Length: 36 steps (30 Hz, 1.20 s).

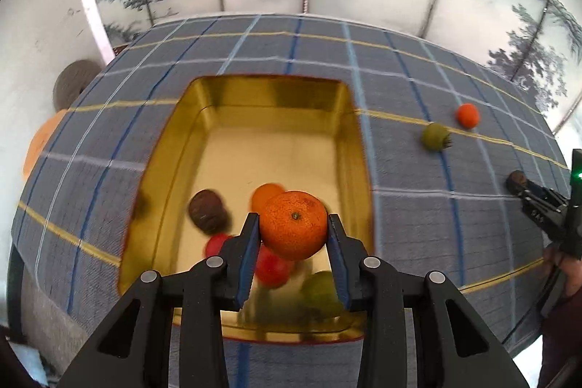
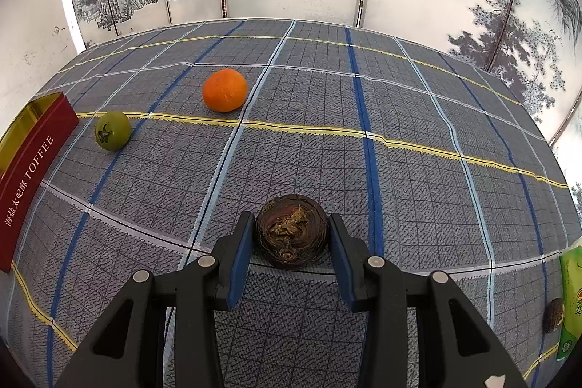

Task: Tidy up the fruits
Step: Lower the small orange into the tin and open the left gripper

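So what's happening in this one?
Fruit is being gathered into a gold tin. The left gripper holds an orange over the tin, where a few fruits already lie. The right gripper brackets a brown fruit on the tablecloth. A green fruit and another orange remain outside.

The rectangular gold metal tin (image 1: 358, 148) has a glossy, mirror-like interior that reflects the fruit lying in it; its outer wall is smooth dark-red lacquer with pale printed lettering. Under the tin, the grey-blue plaid woven tablecloth (image 2: 313, 162) is matt and coarsely textured. Above the tin, the dimpled orange mandarin (image 1: 293, 225) has pitted, faintly shiny peel. Right of the tin: a smooth, waxy small green tomato (image 2: 112, 130), and a dark brown round corm (image 2: 291, 231), rough and fibrous. Both grippers have matt black plastic bodies with blue, rubbery-looking finger pads (image 2: 240, 260).
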### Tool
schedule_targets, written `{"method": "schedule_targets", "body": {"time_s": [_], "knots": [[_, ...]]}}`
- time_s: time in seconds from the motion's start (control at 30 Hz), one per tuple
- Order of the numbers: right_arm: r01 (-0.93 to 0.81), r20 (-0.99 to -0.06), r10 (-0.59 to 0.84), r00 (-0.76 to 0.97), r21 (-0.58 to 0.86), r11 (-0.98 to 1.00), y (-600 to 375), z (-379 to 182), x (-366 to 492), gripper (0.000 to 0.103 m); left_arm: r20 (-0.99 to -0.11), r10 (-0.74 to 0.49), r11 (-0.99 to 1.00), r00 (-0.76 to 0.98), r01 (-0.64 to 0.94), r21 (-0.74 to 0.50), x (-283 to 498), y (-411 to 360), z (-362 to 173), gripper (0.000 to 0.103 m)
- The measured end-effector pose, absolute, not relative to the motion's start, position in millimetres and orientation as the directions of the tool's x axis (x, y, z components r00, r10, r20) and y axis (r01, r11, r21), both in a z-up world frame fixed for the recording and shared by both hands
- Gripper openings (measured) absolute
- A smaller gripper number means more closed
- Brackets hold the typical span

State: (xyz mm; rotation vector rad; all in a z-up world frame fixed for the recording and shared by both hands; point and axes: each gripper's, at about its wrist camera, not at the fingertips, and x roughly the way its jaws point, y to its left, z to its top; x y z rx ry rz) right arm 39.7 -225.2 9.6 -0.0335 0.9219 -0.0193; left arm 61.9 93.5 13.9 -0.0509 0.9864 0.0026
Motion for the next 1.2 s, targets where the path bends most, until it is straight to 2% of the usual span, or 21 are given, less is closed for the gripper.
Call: {"method": "schedule_targets", "body": {"time_s": [0.37, 1.0, 1.2], "knots": [[0.003, -0.796, -0.033, 0.604, -0.039, 0.999, -225.2, 9.8, 39.4, 0.038, -0.856, 0.012, 0.995, 0.517, -0.087, -0.038, 53.4, 121.6, -7.7, 0.037], [0.004, -0.797, -0.035, 0.604, -0.041, 0.999, -224.9, 10.1, 38.3, 0.038, -0.854, 0.019, 0.998, 0.52, -0.067, -0.019, 49.3, 122.5, -11.4, 0.039], [0.005, -0.795, -0.041, 0.605, -0.047, 0.999, -224.9, 10.2, 38.8, 0.038, -0.854, 0.023, 0.997, 0.519, -0.074, -0.018, 48.5, 125.1, -11.7, 0.046]]}}
